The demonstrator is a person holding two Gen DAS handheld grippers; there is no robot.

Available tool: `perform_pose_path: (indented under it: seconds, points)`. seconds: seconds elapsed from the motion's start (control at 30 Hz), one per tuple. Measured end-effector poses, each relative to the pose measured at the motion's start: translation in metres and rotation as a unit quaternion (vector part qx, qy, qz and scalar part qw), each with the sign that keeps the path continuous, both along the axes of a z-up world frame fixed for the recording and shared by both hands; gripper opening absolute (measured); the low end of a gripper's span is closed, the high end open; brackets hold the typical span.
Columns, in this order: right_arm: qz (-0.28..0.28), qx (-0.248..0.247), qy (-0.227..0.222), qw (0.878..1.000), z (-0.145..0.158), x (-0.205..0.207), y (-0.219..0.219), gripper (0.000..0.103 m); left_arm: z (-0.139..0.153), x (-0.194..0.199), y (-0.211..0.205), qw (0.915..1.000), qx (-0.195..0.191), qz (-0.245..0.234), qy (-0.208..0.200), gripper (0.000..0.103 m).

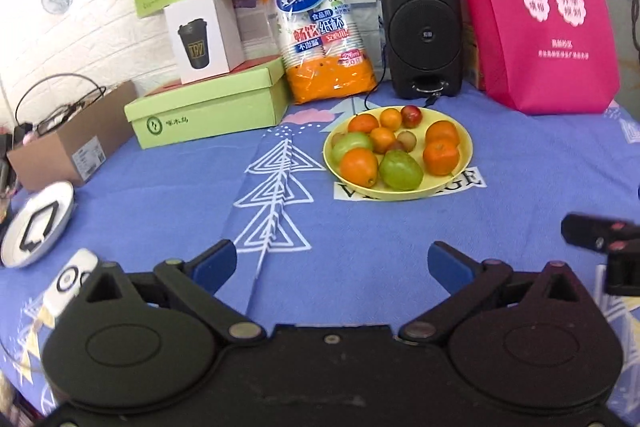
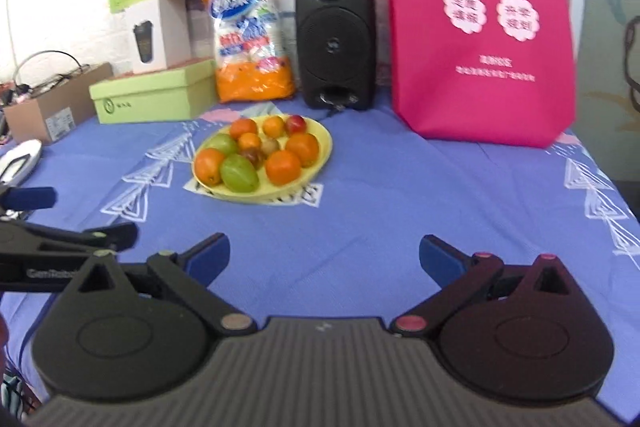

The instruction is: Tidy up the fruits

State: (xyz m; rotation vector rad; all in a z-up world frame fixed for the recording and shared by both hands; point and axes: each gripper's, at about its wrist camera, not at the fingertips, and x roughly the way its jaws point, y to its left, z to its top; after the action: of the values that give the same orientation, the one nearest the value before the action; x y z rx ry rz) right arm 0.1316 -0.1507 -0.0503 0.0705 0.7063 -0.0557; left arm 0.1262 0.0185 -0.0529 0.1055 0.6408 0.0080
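while both hand-held grippers (image 1: 330, 261) (image 2: 324, 255) gape empty, green fruit (image 1: 401, 170) points away-left on plate (image 1: 464, 135).

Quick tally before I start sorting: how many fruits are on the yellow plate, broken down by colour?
On the yellow plate, counted from the left wrist view:
Orange fruits: 6
Green fruits: 2
Red fruit: 1
Small brownish fruits: about 3, partly hidden behind the others
Total: about 12
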Motion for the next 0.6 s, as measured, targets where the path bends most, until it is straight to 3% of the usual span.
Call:
perform_pose_path:
  seconds: [0.13,0.27,0.4,0.6]
  points:
    - [-0.017,-0.031,0.073,0.997,0.003,0.004,0.004,0.103,0.011,-0.018,0.006,0.9990,-0.044,-0.001,-0.010,0.103]
    - [-0.024,-0.097,0.128,0.987,0.000,0.012,0.018,0.103,0.019,-0.031,0.006,0.9986,-0.045,0.013,-0.023,0.103]
    - [-0.031,-0.133,0.064,0.989,0.013,-0.004,0.028,0.103,0.026,-0.037,0.007,0.9985,-0.043,0.017,-0.030,0.103]
    - [0.011,-0.063,-0.044,0.997,0.043,-0.030,0.024,0.103,0.034,-0.043,0.013,0.9975,-0.060,0.013,-0.037,0.103]
